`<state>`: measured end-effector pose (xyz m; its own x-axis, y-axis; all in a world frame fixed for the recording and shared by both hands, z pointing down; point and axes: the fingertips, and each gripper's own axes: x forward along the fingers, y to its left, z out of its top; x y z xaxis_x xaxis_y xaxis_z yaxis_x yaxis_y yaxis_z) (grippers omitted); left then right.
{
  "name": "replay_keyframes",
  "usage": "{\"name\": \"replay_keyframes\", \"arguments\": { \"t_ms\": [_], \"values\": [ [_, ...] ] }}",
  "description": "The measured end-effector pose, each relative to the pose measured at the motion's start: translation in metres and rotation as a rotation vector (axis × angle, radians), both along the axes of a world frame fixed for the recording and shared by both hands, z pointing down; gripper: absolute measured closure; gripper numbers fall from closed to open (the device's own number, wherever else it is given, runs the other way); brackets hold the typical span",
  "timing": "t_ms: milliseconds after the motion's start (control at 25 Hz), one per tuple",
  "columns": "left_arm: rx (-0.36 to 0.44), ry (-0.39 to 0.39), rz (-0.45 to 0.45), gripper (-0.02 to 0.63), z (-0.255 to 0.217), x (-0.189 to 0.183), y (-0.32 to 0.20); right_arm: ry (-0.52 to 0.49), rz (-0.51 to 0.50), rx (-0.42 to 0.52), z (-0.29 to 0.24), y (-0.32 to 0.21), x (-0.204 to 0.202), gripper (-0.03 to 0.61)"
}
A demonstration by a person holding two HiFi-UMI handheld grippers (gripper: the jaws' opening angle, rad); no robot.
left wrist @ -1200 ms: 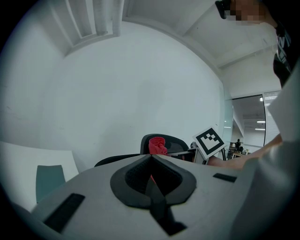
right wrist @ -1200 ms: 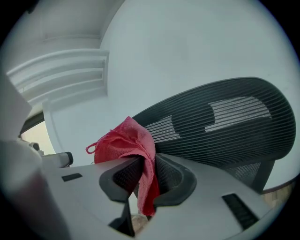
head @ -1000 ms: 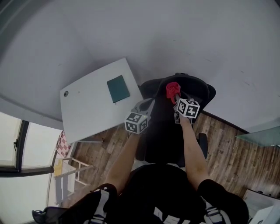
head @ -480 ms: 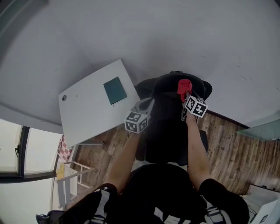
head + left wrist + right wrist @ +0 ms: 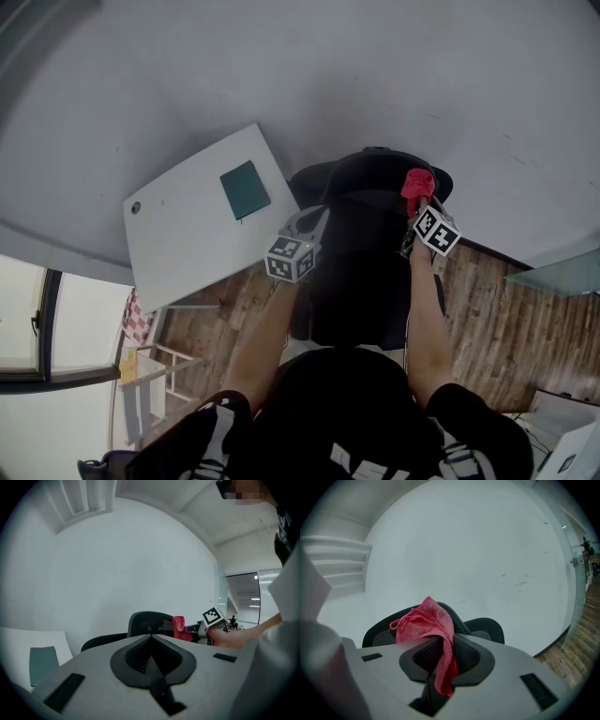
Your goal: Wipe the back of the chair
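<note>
2 tongs: your right gripper (image 5: 414,208) pinches the red cloth (image 5: 417,181) against the top of the chair back (image 5: 370,183), upper right of the head view; your left gripper (image 5: 312,223) is closed, empty. the cloth looks soft and floppy: grip a bunched fold.

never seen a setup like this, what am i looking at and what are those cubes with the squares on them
No robot here: a person holds tongs in each hand, and the marked cubes are part of them. The head view looks down from the person's head; the other two cameras ride on the tongs. The right tongs are shut on a red cloth at the top of the black chair back. The left tongs are shut and empty, by the chair's left side. Beside it stands a white desk with a teal pad on it.
</note>
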<state>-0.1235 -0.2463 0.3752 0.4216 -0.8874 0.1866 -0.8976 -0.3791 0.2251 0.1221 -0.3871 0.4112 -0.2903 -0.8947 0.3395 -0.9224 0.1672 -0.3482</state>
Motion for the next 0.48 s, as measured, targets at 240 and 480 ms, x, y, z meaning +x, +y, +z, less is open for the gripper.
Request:
{"name": "replay_keyframes", "arguments": {
  "t_ms": [240,480],
  "values": [
    [-0.004,-0.009,0.001,0.589,0.001,-0.007,0.012,-0.029,0.023,0.01,-0.001,0.012,-0.003,0.503],
    [-0.019,-0.017,0.007,0.589,0.006,-0.04,0.032,-0.082,-0.103,0.076,-0.003,0.058,-0.062,0.505]
  ]
}}
